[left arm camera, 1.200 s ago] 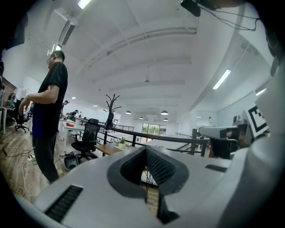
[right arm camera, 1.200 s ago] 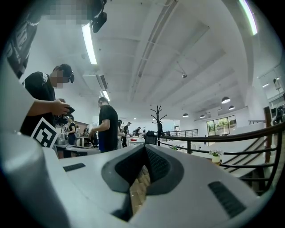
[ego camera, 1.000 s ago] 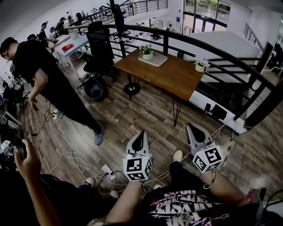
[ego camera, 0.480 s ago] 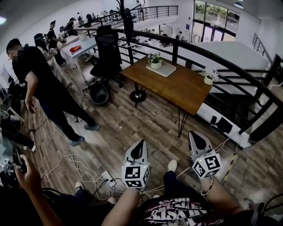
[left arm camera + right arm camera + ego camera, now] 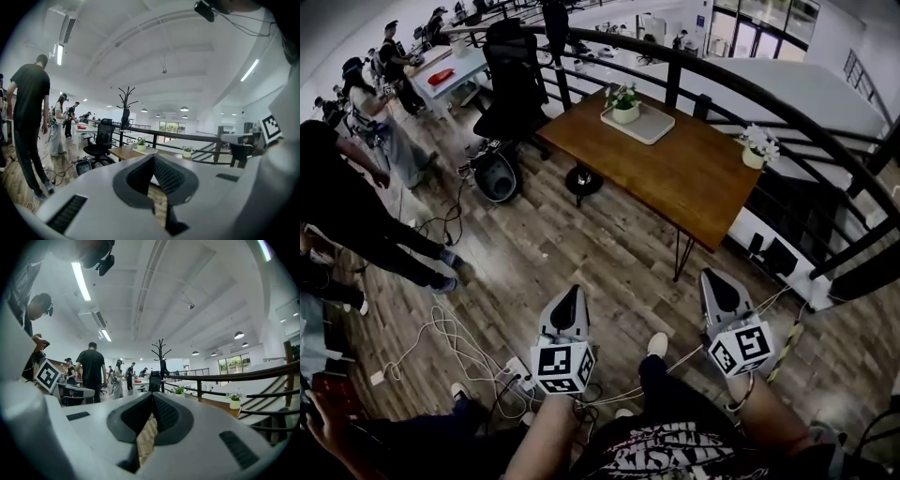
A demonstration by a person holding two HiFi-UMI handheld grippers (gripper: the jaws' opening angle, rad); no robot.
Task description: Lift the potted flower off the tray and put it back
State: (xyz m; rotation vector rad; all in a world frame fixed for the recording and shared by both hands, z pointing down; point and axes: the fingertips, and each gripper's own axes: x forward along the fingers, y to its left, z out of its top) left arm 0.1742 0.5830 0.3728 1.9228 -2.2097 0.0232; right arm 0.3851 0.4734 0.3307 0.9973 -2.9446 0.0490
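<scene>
The fingers (image 5: pixel 169 177) of the left gripper (image 5: pixel 152 157) are pressed together at their tips with nothing between them, and the fingers (image 5: pixel 165 414) of the right gripper (image 5: pixel 152 395) meet in the same way, also empty. In the head view the left gripper (image 5: pixel 570 292) and the right gripper (image 5: pixel 710 277) are held side by side, near the person and low over the wooden floor (image 5: pixel 609 253), both pointing away toward the table (image 5: pixel 675 173), which stands well apart from them in front of a dark railing (image 5: pixel 787 117). The potted flower (image 5: pixel 624 101) stands upright on the tray (image 5: pixel 652 127) at the far left end of the table, its white pot down and its green leaves and small blooms pointing straight up. The tray lies flat, its long side running the same way as the length of the table, from far left to near right, and the pot sits on the far left part of it. A second potted flower (image 5: pixel 758 147) stands on the bare tabletop at the far right edge, near the railing. A black office chair (image 5: pixel 511 84) stands left of the table, and cables (image 5: pixel 455 337) trail over the floor at the near left, where a person in dark clothes (image 5: pixel 342 206) walks. In the left gripper view the potted flower (image 5: pixel 141 145) shows small and far, just above the closed fingers, and in the right gripper view the same potted flower (image 5: pixel 179 391) shows far off, right of the fingertips.
</scene>
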